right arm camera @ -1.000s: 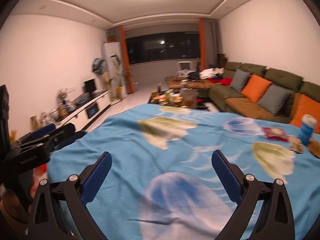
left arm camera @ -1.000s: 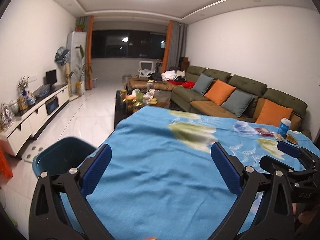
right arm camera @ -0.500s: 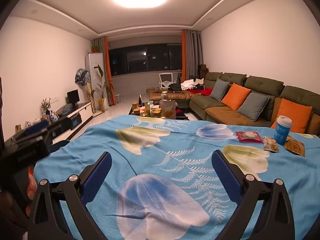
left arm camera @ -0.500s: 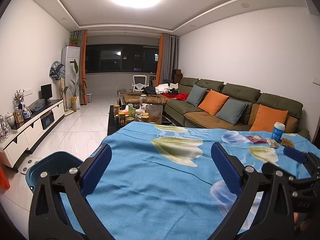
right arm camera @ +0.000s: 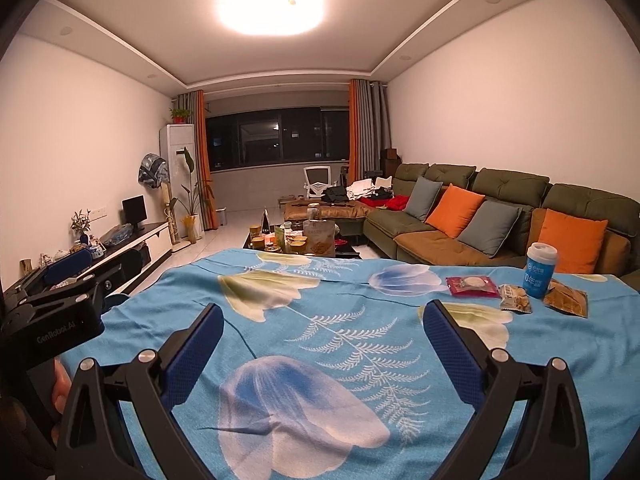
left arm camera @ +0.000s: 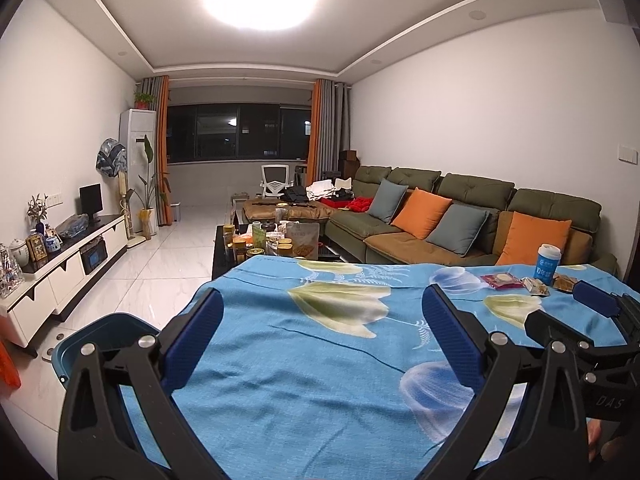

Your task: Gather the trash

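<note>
Blue cloth with a pale flower print covers the table [right arm camera: 320, 320], and the trash sits in a small cluster at its far right side: a red wrapper [right arm camera: 472, 285], a crinkled snack packet [right arm camera: 516, 299], a brownish packet [right arm camera: 567, 302] and a blue paper cup [right arm camera: 539, 270] with a white lid, standing upright between the two packets. The left wrist view shows the same group near the table's right edge, with the cup [left arm camera: 547, 265] behind the wrappers.

Both tools are empty. The right gripper [right arm camera: 320, 344] has its fingers spread wide over bare cloth, well apart from the cluster; the left gripper [left arm camera: 322, 334] is likewise spread, holding nothing. A dark teal bin [left arm camera: 100, 340] stands on the floor just beside the table's left edge — the likely drop point.

The wrappers look light, thin and slick; lying flat, they would probably slide or crumple under a pad, so a raised, crimped end seam seems the best place to pinch. The cup is likely light and easily tipped or crushed — a gentle grip across its mid-body, below the lid, looks safest. Whether it holds liquid cannot be told.
</note>
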